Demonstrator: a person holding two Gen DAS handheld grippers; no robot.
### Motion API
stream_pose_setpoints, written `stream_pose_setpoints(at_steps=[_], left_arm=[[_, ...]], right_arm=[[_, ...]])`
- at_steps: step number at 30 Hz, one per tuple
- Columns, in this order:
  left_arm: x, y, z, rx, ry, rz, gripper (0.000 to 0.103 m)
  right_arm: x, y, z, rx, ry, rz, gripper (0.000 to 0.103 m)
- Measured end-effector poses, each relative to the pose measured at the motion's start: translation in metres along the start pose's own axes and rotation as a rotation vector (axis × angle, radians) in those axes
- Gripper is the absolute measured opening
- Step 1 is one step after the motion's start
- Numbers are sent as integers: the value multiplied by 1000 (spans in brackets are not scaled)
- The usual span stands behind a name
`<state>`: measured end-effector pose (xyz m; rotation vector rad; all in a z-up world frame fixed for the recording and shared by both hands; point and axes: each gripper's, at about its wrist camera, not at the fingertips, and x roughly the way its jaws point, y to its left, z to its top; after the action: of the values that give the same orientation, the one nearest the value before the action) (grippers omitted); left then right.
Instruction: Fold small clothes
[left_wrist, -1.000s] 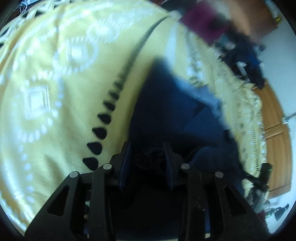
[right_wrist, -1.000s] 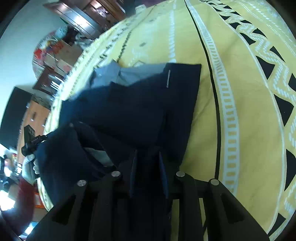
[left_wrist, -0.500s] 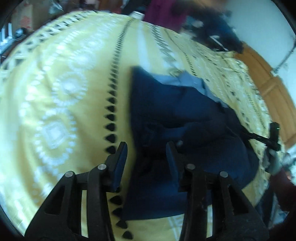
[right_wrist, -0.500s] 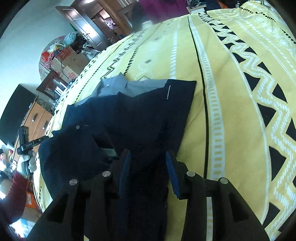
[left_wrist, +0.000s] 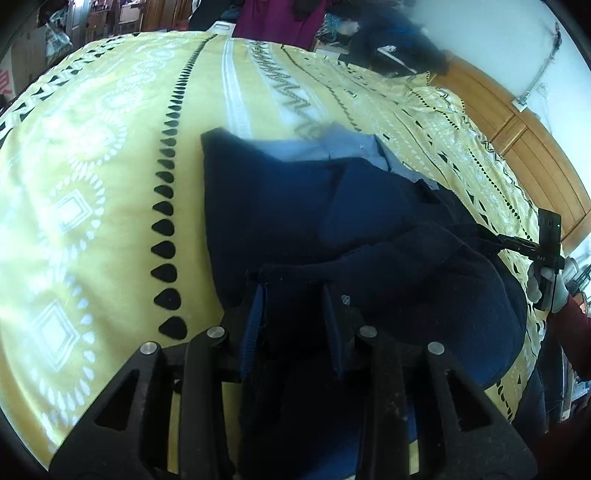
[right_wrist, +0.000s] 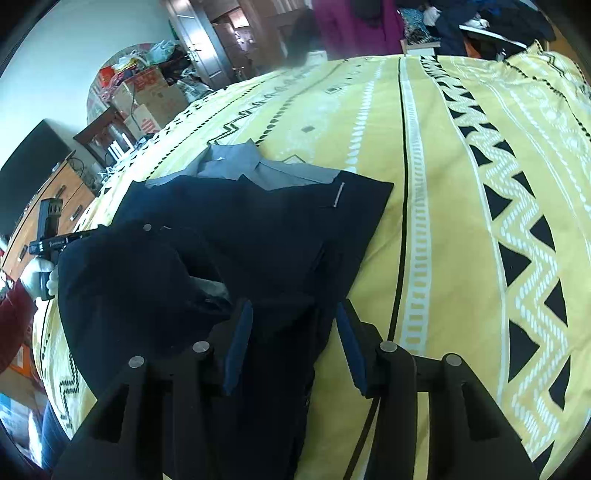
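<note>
While one navy garment (left_wrist: 280, 206) lies on the bedspread (left_wrist: 92, 155), two hand-held grippers flank it: left (left_wrist: 293, 295) grasping cloth, right (right_wrist: 293, 310) just released.

light: soft daylight, bright — blur: mild, far background | edges: strong fisheye bending, dark corners
</note>
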<state>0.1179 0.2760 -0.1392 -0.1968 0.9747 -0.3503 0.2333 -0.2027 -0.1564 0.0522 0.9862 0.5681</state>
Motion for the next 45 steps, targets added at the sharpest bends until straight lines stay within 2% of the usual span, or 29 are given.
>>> stream_pose_setpoints(at_steps=[4,8,12,16,19,26,30,34,42,44,45], left_arm=[[8,-1,4,-6,0,-2,31],[4,1,2,-5,-11,-5,34],[2,4,-1,-1,-17,-10,36],[6,4,0,-1,-18,-16,36],[6,4,0,0,-24,-23,36],[10,6,-1,-10,-23,-29,38],[12,6,-2,-11,-26,-28,37],[13,5,-1,-3,-26,-25,36],[15,8,-3,-8,-37,-25,27],[15,7,-4,-4,-36,-29,18],[15,6,-5,1,-35,-26,16]], right_arm=[[5,-4,5,-3,-3,5,55],[8,-1,9,11,11,112,55],[4,3,4,9,11,149,55],[9,9,-3,-24,55,130,58],[6,12,-5,-34,47,132,58],[8,9,-7,-65,52,75,58],[18,14,-1,-98,52,89,58],[28,21,3,-148,40,66,61],[36,13,5,-115,43,79,61],[41,13,4,-103,67,116,52],[42,13,4,-96,69,111,34]])
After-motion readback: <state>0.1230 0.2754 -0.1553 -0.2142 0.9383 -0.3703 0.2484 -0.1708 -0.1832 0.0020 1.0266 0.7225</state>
